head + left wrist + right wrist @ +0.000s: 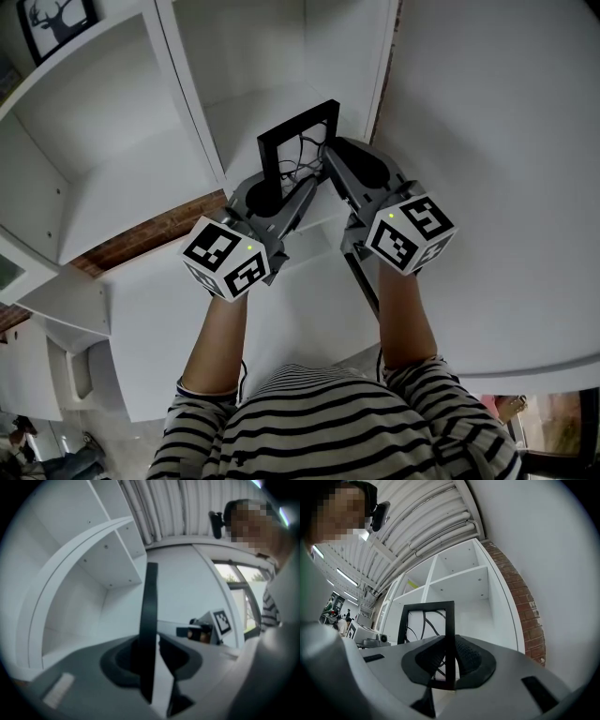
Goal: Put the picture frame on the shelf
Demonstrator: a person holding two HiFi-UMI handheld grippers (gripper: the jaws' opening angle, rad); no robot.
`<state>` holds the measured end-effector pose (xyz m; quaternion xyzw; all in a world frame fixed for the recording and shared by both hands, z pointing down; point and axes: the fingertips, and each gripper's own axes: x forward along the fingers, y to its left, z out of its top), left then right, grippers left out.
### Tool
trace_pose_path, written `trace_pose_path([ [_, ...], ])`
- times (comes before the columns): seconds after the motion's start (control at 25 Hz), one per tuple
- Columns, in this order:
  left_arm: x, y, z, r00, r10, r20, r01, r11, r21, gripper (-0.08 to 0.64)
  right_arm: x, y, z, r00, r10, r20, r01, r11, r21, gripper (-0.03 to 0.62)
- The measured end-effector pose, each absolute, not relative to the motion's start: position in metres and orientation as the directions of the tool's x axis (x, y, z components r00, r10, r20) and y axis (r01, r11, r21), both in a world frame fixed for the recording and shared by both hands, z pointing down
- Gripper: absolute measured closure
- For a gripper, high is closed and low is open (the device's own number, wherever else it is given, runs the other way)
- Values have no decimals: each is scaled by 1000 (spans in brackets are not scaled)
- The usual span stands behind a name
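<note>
The black picture frame point(298, 120) with a line drawing stands upright in front of a compartment of the white shelf point(122, 187). My right gripper point(332, 157) is shut on its right side bar; in the right gripper view the pads point(466, 658) press on the bar of the frame point(450, 620). My left gripper point(284, 186) sits at the frame's left side. Seen edge-on in the left gripper view, the frame point(150, 602) runs between the jaws of this gripper point(153, 660). A gap shows beside the right pad, so the left gripper is open.
A second framed picture with a deer point(58, 21) stands in the upper left compartment. The shelf's divider point(192, 94) is left of the frame. A plain white wall point(506, 169) fills the right side, and a brick strip point(150, 239) shows below the shelf. A person in a striped top holds the grippers.
</note>
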<state>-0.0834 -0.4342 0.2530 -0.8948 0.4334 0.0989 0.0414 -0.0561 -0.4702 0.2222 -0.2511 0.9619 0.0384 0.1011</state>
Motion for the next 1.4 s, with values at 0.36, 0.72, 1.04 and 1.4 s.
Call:
trace_pose_path([
  [0.36, -82, -433, 271, 596, -780, -190, -794, -607, -1, 422, -55, -471, 220, -851, -469, -236, -489, 871, 36, 532],
  [0.72, -87, -430, 276, 567, -799, -199, -814, -581, 15, 413, -56, -469, 217, -855, -464, -231, -487, 872, 51, 532],
  [1.04, -88, -430, 284, 568, -801, -190, -814, -581, 14, 360, -53, -470, 211, -847, -465, -257, -491, 870, 44, 532],
  [1.4, -89, -437, 289, 564, -811, -158, -818, -574, 27, 360, -55, -482, 188, -835, -474, -279, -506, 861, 52, 532],
])
